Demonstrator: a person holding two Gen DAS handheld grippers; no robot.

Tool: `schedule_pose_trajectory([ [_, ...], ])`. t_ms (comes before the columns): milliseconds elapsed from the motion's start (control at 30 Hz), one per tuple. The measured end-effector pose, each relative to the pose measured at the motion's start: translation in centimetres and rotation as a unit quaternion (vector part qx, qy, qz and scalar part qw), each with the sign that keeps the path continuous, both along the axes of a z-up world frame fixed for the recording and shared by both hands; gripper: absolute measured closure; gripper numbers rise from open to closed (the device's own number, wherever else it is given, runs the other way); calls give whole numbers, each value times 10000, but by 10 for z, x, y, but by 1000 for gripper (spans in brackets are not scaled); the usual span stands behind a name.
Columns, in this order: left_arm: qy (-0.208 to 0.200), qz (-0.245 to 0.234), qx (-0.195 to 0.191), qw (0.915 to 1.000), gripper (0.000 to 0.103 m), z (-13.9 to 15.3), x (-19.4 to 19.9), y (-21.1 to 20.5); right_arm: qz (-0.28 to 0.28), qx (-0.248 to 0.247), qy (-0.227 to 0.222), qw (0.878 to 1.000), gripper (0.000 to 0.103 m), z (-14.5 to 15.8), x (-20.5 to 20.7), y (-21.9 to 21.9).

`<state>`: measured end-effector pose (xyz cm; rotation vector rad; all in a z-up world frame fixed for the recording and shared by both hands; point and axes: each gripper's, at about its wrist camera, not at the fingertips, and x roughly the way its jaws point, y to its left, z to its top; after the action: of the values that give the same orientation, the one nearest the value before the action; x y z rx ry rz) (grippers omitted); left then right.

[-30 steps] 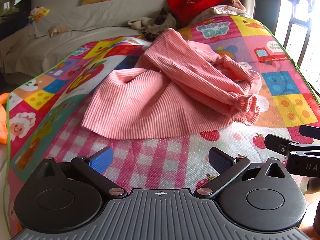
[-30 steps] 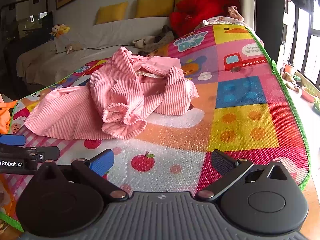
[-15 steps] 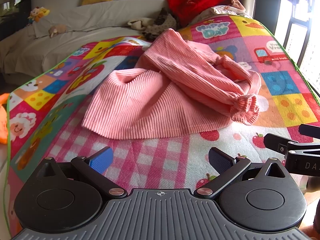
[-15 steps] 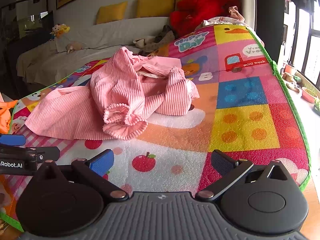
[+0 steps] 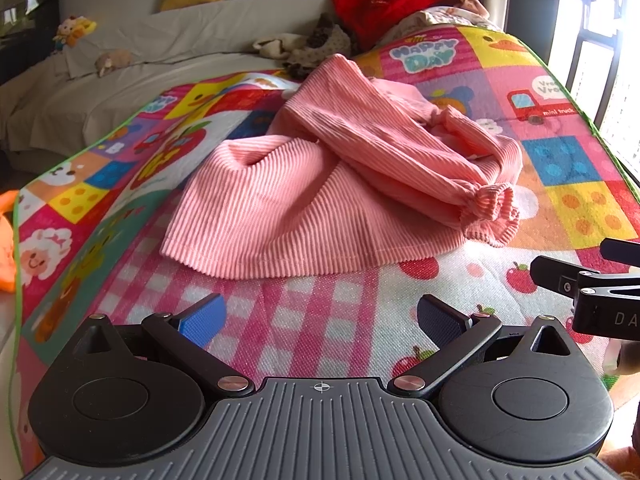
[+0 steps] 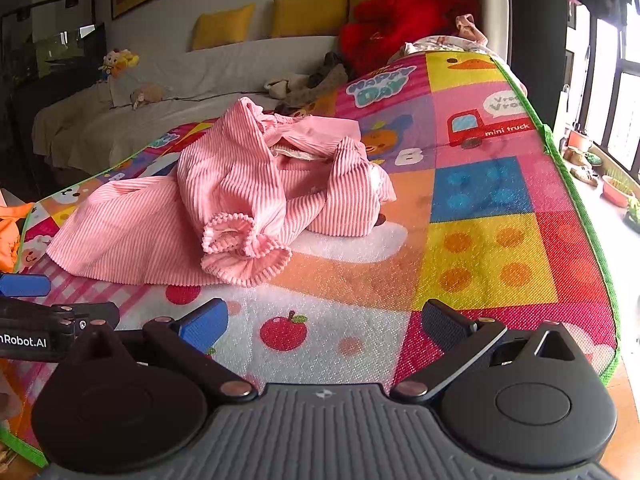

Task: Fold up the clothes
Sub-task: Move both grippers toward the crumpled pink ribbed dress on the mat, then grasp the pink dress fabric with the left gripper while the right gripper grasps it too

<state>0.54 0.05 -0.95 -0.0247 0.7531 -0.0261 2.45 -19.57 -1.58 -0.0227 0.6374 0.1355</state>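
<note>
Where bunched, pink garment (image 5: pixel 320 200) hides collar (mostly).

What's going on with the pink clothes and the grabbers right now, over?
Left hand-held gripper open, empty. Right hand-held gripper open, empty. Pink ribbed garment crumpled on play mat, untouched, not yet folded. Nothing in the way.

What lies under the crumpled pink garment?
The pink garment rests on the colourful play mat, whose pattern shows all around it. The mat beneath the fabric is covered.
</note>
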Motion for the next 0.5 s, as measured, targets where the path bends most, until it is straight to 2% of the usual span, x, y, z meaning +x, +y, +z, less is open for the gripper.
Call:
schedule_pose_trajectory([
  [500,-72,-108,49,9999,0,12,15,4,201,-34,110,9997,0,4,7,1],
])
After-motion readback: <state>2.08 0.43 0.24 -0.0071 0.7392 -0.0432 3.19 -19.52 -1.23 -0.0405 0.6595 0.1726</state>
